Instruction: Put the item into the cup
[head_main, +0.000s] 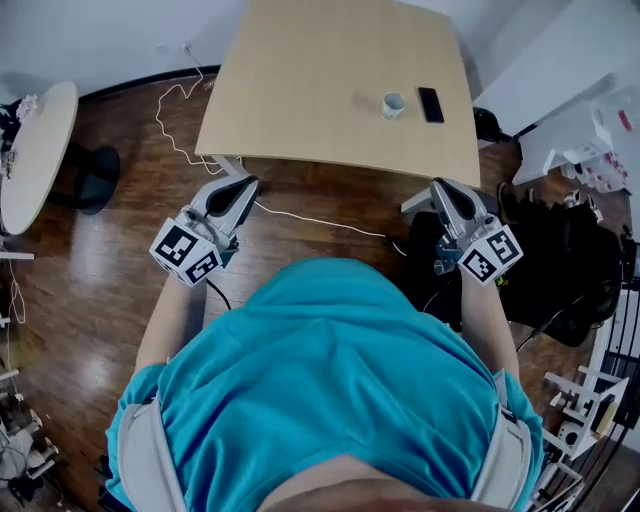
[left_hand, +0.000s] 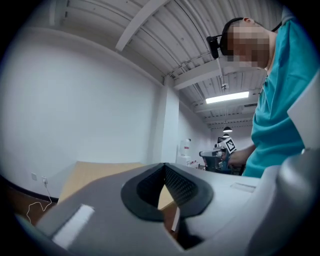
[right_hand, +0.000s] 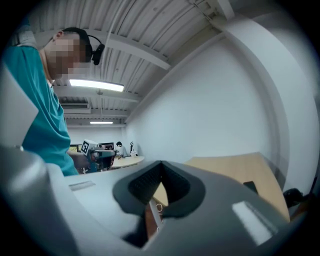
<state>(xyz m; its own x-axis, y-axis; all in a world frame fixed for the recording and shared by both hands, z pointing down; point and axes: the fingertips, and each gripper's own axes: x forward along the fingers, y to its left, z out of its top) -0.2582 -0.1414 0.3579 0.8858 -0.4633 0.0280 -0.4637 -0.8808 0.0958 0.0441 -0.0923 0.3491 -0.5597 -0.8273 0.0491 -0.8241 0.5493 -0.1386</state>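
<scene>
A small white cup (head_main: 393, 104) stands on the right part of the wooden table (head_main: 300, 90). Just to its right lies a flat black item (head_main: 431, 104), also visible as a dark sliver (right_hand: 250, 186) in the right gripper view. My left gripper (head_main: 243, 184) is held off the table, in front of its near edge at the left. Its jaws are shut with nothing between them (left_hand: 164, 166). My right gripper (head_main: 440, 187) is held by the near right corner, also shut and empty (right_hand: 161, 163). Both point towards the table and are tilted upward.
A white cable (head_main: 178, 128) trails over the wood floor by the table's left corner. A round white table (head_main: 40, 150) stands at the far left. Black bags and gear (head_main: 565, 265) are at the right, with white shelving (head_main: 590, 160) behind them.
</scene>
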